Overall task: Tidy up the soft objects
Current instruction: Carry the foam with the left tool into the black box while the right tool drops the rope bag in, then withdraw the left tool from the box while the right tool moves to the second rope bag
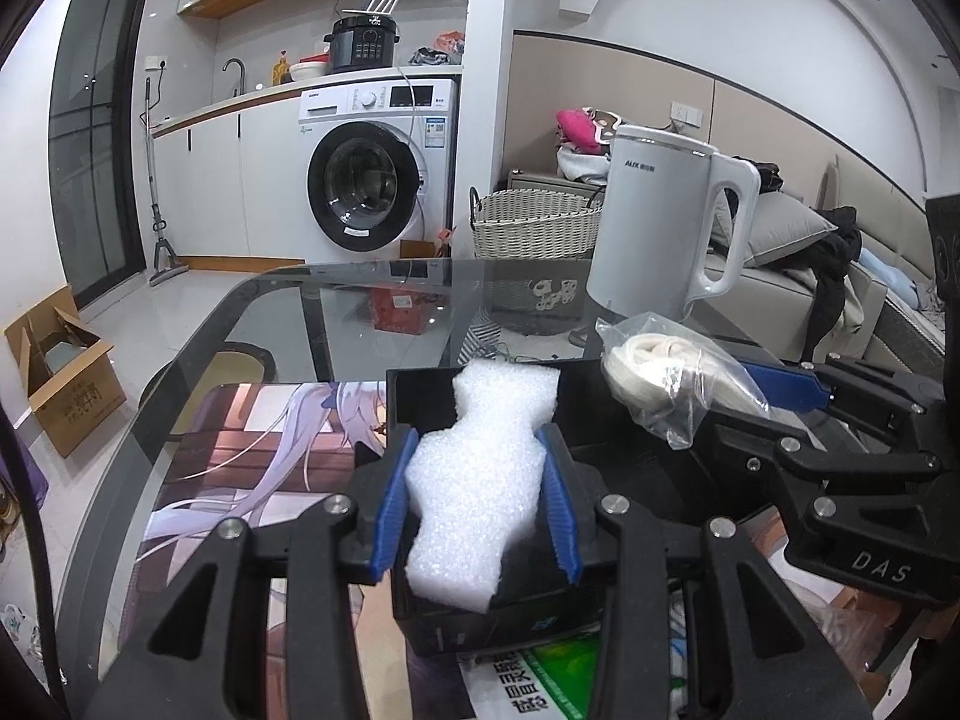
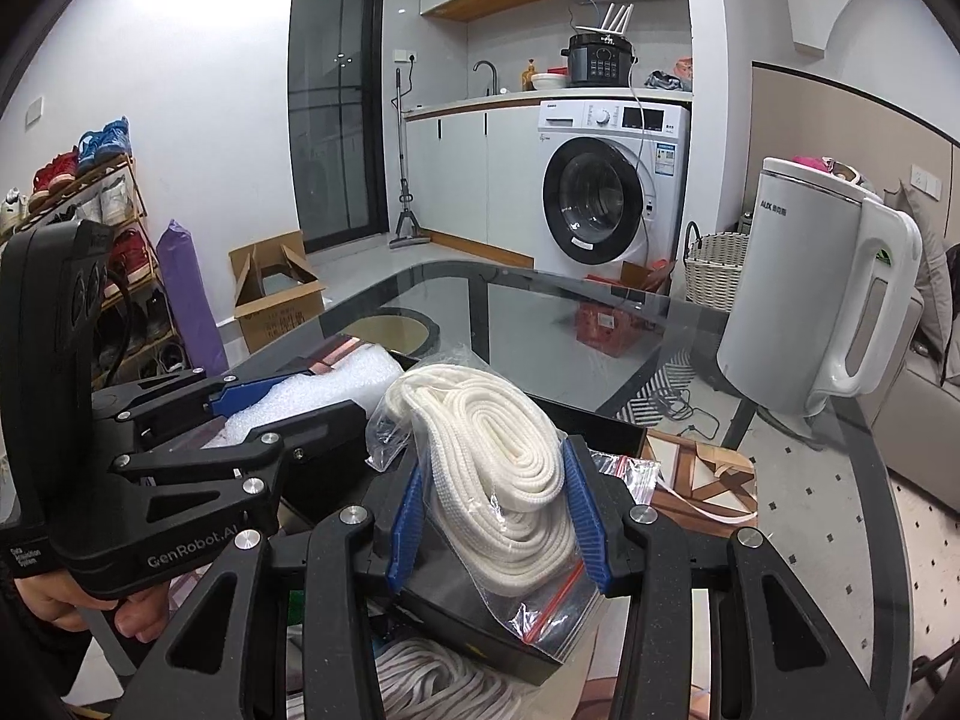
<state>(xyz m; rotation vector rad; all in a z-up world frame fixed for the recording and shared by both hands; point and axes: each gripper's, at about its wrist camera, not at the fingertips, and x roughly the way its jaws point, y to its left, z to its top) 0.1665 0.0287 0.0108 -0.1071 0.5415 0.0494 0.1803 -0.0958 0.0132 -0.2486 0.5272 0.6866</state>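
my left gripper [image 1: 480,498] is pinching a white foam piece [image 1: 480,474], jaws closed in on both its sides, holding it over the open black box [image 1: 420,396] on the glass bench [image 1: 336,306]. my right gripper [image 2: 495,516] is clamping a clear zip bag of white rope [image 2: 498,468], jaws pressed against the bag's sides, just above the box's right part. both soft things are hanging at the box mouth; whether either is touching the bottom, i cannot tell. judging it as about midway: two items gripped and positioned, neither let go. more white rope [image 2: 420,678] is lying below the box edge, seemingly left to sort. white kettle [image 1: 666,222] is standing behind, apart.
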